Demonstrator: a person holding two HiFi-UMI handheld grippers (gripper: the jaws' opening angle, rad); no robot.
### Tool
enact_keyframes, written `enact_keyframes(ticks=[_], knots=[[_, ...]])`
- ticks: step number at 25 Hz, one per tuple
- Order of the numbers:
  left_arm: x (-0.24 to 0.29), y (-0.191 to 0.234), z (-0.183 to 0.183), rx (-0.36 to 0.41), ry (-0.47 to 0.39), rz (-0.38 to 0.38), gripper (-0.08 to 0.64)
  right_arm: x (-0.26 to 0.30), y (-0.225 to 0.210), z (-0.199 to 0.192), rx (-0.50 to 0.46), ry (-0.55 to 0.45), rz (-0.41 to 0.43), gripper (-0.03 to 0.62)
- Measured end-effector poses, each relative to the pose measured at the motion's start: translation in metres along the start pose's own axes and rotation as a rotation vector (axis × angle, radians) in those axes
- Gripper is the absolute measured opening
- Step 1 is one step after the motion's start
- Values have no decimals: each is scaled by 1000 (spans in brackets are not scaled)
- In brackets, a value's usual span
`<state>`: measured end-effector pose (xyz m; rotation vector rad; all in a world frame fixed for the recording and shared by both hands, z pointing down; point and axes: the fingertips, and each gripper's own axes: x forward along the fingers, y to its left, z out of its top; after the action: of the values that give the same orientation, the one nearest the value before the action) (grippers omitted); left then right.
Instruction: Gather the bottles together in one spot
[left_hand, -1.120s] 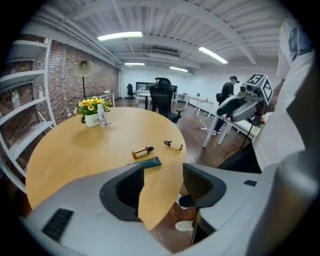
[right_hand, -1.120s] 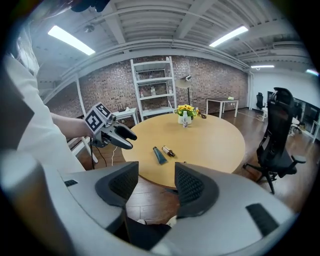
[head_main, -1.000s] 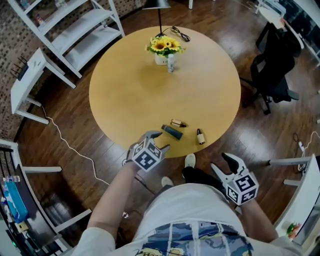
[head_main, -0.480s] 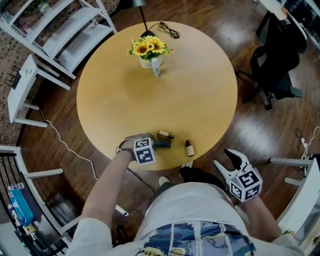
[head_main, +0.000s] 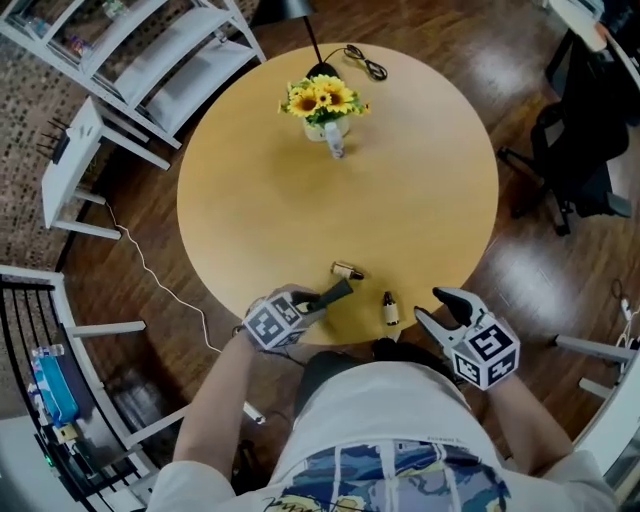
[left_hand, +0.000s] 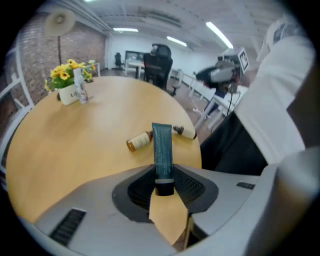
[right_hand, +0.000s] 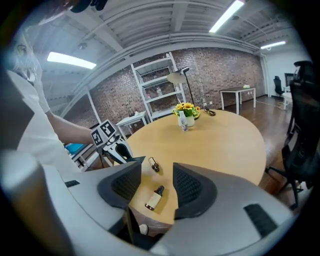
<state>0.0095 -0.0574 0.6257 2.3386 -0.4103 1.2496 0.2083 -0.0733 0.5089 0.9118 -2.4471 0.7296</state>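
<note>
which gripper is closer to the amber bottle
Left. The left gripper, jaws just closed onto the dark tube, is close beside the amber bottle, toward the person. The right gripper, jaws apart though just closing slightly with nothing gripped, is farther off, beyond the cream bottle.

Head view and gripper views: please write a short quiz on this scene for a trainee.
1. True or false: the left gripper is shut on the dark tube.
2. The right gripper is: A open, B shut on a bottle, C out of view.
3. How many unheld small bottles lie on the table near the grippers?
Key: 1 true; its jaws have just been closing. 2 A; jaws have just been closing slightly, on nothing. 3 two.
</note>
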Motion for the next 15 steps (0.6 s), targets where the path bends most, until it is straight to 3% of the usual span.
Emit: enact_keyframes(ticks=[2, 4, 8, 12, 14, 15], knots=[[-24, -11, 34, -42, -168, 3, 118, 15, 13, 17, 43, -32, 77, 206], [-45, -24, 64, -32, -309, 13, 118, 28, 28, 41, 116, -85, 166, 174], [-72, -46, 101, 32, -473, 43, 118, 43, 69, 87, 250, -154, 334, 151], [-95, -58, 108, 70, -576, 75, 118, 53, 98, 105, 244, -166, 312, 144], [-103, -60, 102, 76, -606, 95, 117, 54, 110, 107, 251, -170, 300, 38], [-105, -61, 97, 75, -616, 101, 118, 55, 117, 106, 248, -169, 294, 36]])
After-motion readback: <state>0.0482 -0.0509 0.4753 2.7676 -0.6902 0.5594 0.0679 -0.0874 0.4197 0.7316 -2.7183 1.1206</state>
